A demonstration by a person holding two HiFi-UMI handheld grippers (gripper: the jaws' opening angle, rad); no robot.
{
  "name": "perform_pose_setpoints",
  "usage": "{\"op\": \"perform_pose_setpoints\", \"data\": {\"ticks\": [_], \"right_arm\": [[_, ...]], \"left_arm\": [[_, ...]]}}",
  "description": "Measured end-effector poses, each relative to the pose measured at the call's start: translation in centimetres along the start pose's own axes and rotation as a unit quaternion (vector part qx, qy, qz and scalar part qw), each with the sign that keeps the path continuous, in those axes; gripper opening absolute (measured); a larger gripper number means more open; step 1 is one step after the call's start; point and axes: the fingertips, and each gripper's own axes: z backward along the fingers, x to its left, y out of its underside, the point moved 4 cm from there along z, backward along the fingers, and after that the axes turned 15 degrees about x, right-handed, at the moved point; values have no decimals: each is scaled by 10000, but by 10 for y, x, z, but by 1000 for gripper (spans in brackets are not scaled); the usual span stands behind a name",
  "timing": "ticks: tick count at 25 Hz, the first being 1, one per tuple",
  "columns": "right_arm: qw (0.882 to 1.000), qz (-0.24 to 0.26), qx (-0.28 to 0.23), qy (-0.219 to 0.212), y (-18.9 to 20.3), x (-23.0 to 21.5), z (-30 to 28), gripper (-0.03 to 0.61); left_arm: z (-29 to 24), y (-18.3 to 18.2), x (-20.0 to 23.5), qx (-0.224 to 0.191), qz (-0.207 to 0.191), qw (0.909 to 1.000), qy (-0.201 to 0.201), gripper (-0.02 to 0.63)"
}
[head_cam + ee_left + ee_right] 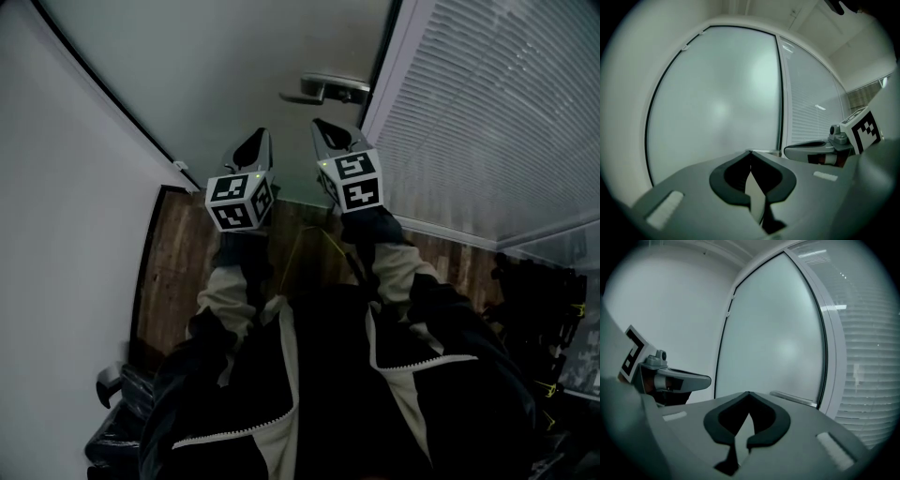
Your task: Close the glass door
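Head view only: wood floor (178,262) under the glass door (234,66); handle (323,89) visible.
My left gripper (255,142): jaws together, empty, facing the door.
My right gripper (326,131): jaws together, empty, near the handle.
Room: slatted blind (487,112) right of the door.

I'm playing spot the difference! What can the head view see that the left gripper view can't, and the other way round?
Only the head view: the wooden floor and the person's sleeves. Only the left gripper view: the top edge of the glass door. Both: that door, the blinds and the right tool.
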Motion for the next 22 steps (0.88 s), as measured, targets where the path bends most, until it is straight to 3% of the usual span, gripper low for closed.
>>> {"op": "perform_pose_setpoints", "data": {"ticks": [9,22], "right_arm": [[9999,-71,-70,-92,-3,1,0,2],[9996,208,-68,-204,-3,24,6,2]], "left_arm": [[1,-6,-9,-12,-208,9998,1,0],[13,2,-15,63,-254,9996,58,0]]}}
